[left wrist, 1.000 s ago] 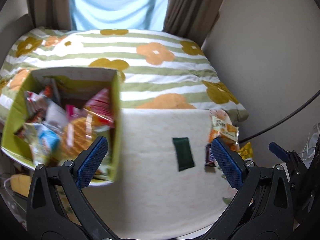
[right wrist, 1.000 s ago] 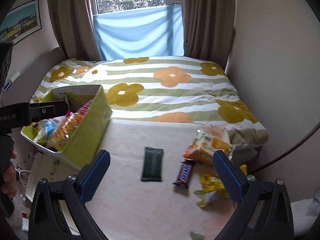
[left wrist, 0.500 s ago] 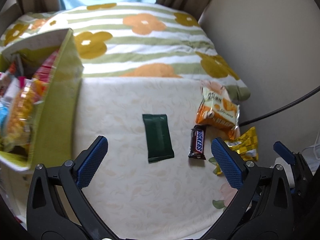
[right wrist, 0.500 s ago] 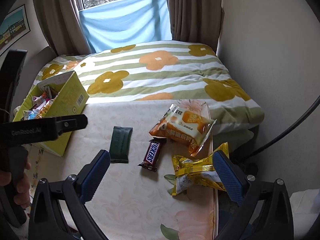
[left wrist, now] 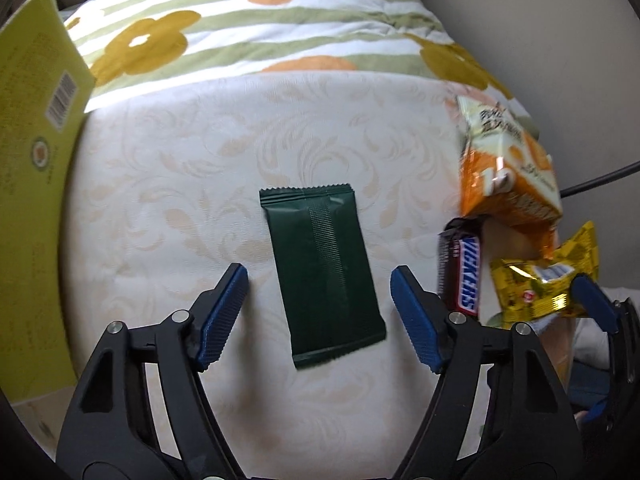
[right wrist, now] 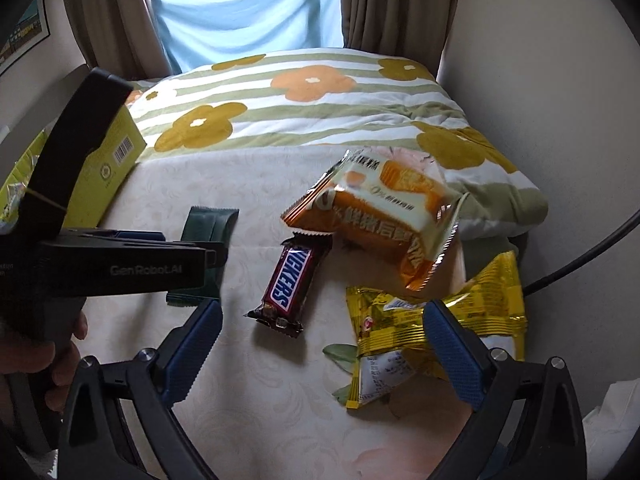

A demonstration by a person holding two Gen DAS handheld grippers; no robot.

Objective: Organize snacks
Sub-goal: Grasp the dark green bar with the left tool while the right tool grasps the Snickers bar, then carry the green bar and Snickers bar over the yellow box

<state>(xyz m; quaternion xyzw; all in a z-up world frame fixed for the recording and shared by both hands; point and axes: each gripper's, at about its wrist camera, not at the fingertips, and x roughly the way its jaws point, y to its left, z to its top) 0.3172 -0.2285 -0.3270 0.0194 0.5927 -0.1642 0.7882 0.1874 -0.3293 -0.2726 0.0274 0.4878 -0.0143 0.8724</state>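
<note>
On the cream cloth (left wrist: 168, 168) with its pale woven scrollwork, I see a flat dark green packet (left wrist: 324, 272) lying seam-side up, its ends crimped in a zigzag. My left gripper (left wrist: 319, 302) hangs just over it with its ribbed blue pads (left wrist: 222, 312) spread wide on either side of the wrapper, touching nothing I can see. To the packet's right lies a glossy brown Snickers bar (right wrist: 290, 282), one end tucked under the edge of a puffy orange-and-cream pouch (right wrist: 384, 216). Just beside those sits a crinkled gold foil pack (right wrist: 432, 320), shiny and creased. My right gripper (right wrist: 320, 350) is over that corner of the cloth with its jaws standing apart, the right-hand pad in front of the foil pack, clamping on nothing. At the far left stands the yellow-green cardboard box (left wrist: 32, 152), matte, with a barcode printed on its wall; the green packet lies well apart from it. Behind the cloth is a soft quilt (right wrist: 304, 108) with green stripes and orange and mustard flowers.
</note>
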